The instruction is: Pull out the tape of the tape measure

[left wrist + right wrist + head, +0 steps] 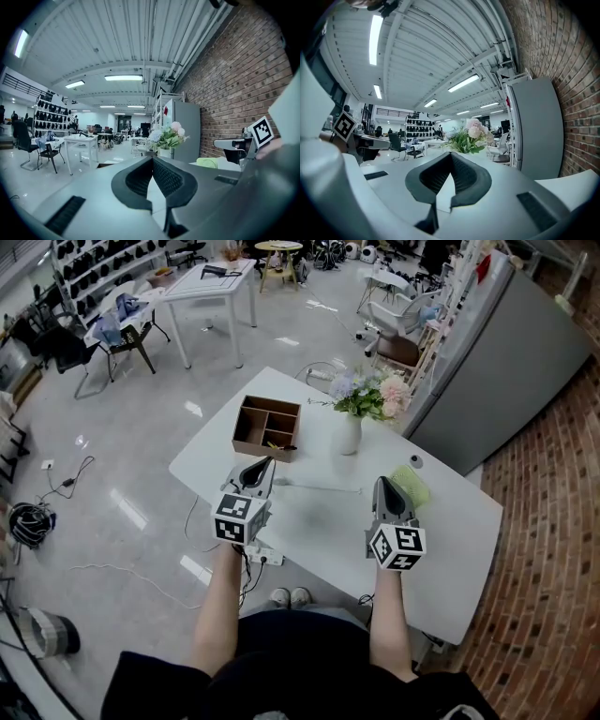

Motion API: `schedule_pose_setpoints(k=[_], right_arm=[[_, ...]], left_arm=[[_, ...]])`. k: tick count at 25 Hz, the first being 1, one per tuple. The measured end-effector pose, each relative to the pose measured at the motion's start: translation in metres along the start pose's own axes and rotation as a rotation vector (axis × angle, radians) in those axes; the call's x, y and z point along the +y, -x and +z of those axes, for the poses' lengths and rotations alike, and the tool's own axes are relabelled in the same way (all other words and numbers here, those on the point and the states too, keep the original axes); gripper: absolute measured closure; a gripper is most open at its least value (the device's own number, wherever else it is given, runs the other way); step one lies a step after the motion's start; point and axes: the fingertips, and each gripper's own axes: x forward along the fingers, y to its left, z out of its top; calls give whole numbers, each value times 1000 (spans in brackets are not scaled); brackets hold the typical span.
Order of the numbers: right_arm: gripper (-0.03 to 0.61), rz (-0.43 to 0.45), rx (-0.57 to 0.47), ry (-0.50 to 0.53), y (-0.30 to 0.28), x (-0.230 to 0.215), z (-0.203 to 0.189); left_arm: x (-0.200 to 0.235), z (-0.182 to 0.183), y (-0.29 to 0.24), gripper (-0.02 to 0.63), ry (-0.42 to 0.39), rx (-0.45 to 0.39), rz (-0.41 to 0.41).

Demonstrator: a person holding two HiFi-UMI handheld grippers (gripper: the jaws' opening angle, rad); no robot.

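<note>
Hovering above the table (pixel 450 549), left gripper (pixel 262 466) and right gripper (pixel 382 485) w/ jaws together, empty — pale-green tape measure (pixel 412 487) prob. light, slick-cased; pin case, pull by end tab.

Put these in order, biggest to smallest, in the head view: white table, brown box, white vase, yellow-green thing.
1. White table
2. Brown box
3. White vase and yellow-green thing look about alike; the right gripper covers part of that one.

The yellow-green tape measure (pixel 411 486) lies on the white table (pixel 450 549), a thin pale strip (pixel 319 487) stretching leftward.
</note>
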Motion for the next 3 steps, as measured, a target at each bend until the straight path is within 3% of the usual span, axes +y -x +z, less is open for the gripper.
schedule_pose_setpoints(k=[3], right_arm=[[577, -3, 3, -1, 0, -1, -2]], left_arm=[[-1, -3, -1, 592, -3, 5, -5]])
